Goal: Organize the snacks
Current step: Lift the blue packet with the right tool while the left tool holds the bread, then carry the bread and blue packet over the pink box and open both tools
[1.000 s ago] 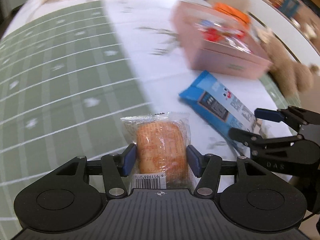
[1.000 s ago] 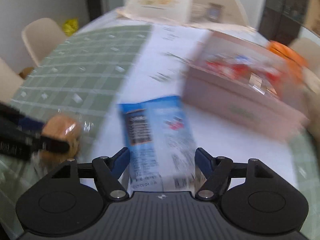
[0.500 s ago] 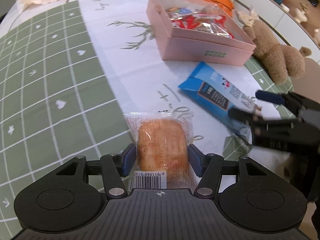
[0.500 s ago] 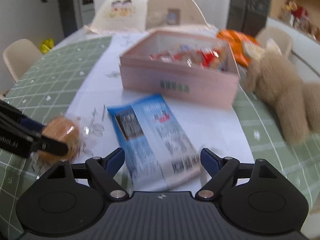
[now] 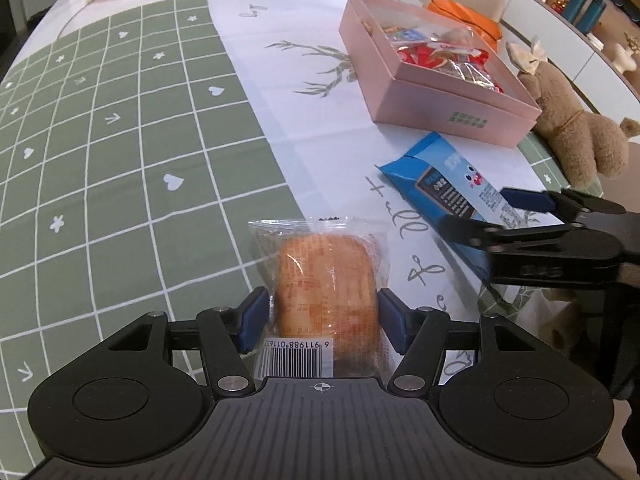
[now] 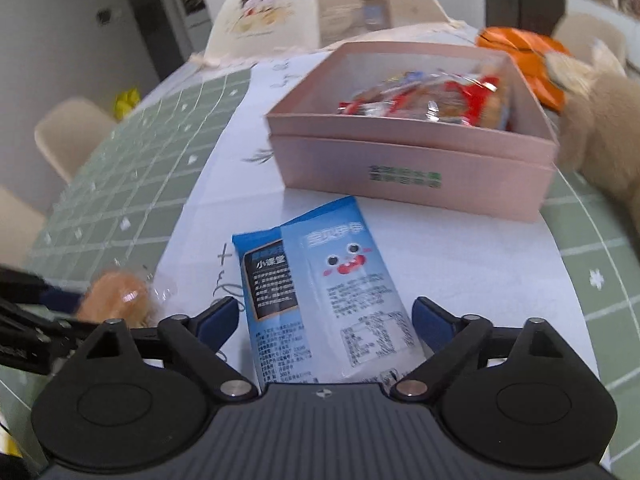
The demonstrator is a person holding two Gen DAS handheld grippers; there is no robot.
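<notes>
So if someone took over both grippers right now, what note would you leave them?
Left gripper: jaws just opened, bun between the pads on the cloth, not gripped.
Right gripper: jaws just opened, blue packet lying between them, loose.
Pink box: beyond the packet, already holds several wrapped snacks.
Done: some snacks boxed.
Left: probably close on the bun and packet and move both into the box.

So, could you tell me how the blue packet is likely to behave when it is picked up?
The blue packet looks like a thin, glossy film pouch, so it is probably light and may slip. It lies long and flat between the right gripper's open jaws, so the ungripped far end may droop.
</notes>
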